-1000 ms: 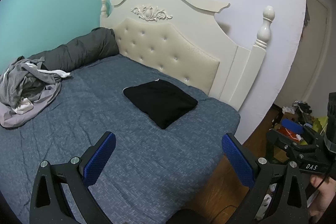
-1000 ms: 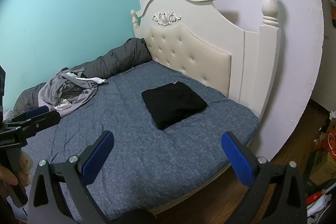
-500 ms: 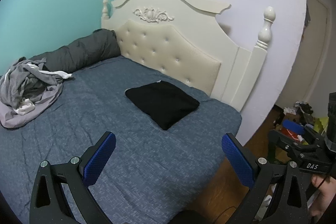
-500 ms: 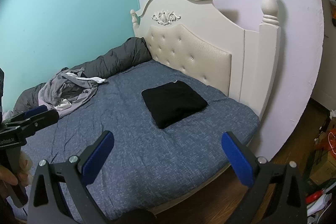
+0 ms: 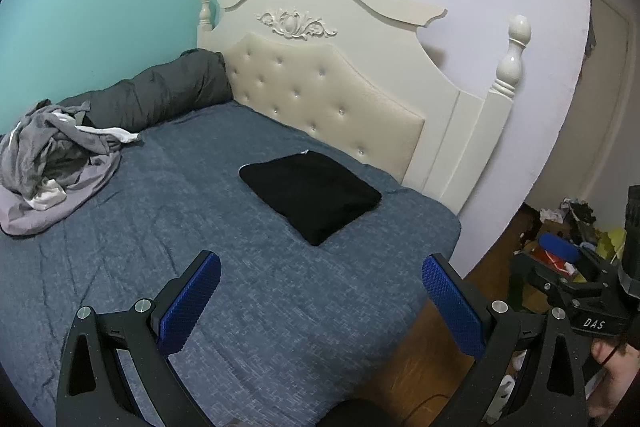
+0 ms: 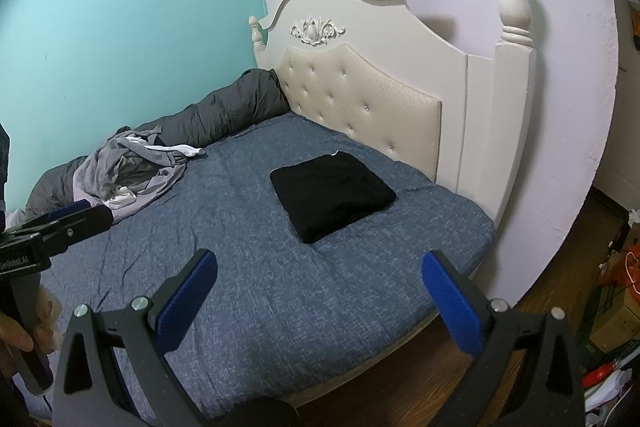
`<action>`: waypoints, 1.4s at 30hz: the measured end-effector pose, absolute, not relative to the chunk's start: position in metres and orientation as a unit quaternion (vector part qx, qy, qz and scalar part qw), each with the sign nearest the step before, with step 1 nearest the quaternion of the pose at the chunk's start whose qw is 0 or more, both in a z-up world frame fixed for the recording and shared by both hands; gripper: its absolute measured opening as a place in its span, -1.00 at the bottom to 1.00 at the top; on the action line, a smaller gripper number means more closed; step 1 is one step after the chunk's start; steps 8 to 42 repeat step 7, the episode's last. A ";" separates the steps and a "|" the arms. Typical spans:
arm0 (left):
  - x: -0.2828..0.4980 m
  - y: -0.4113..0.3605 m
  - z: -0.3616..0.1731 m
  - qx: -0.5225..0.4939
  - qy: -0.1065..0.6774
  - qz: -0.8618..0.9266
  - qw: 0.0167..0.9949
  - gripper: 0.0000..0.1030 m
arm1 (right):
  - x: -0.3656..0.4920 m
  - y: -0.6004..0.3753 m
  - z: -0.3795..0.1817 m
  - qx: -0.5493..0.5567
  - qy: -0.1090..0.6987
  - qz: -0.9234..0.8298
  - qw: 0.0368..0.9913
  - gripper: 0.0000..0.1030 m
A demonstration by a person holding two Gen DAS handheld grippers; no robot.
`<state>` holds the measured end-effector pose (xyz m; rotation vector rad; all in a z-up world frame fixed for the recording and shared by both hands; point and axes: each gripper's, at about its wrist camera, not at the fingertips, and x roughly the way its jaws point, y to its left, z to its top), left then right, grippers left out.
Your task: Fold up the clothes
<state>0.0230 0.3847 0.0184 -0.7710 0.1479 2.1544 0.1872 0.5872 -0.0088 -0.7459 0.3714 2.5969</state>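
A folded black garment (image 5: 314, 197) (image 6: 334, 197) lies flat on the blue bed (image 5: 224, 267) (image 6: 248, 251) near the headboard. A heap of crumpled grey and white clothes (image 5: 52, 163) (image 6: 132, 167) sits at the bed's far left side. My left gripper (image 5: 320, 269) hovers open over the bed's near part, well short of the black garment, with nothing between its blue pads. My right gripper (image 6: 320, 267) is open too, above the bed's near edge, empty. In the right wrist view the left gripper (image 6: 52, 227) shows at the left edge, held by a hand.
A cream tufted headboard (image 5: 328, 99) (image 6: 360, 107) with posts stands behind the bed. A dark grey rolled duvet (image 5: 160, 95) (image 6: 224, 115) lies along the teal wall. Wooden floor (image 5: 432, 359) and boxes and clutter (image 5: 560, 247) (image 6: 616, 307) are to the right.
Both views have drifted slightly; the bed and black garment sit a little lower and more to the right in the left wrist view. Both grippers stay open and empty.
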 end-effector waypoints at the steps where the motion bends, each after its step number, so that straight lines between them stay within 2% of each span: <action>1: 0.023 0.385 0.018 -0.306 0.059 0.855 0.413 0.99 | 0.187 0.588 -0.009 -0.268 0.134 0.932 0.206 0.99; 42: 0.024 0.385 0.017 -0.304 0.060 0.856 0.414 0.99 | 0.187 0.588 -0.008 -0.266 0.134 0.932 0.207 0.99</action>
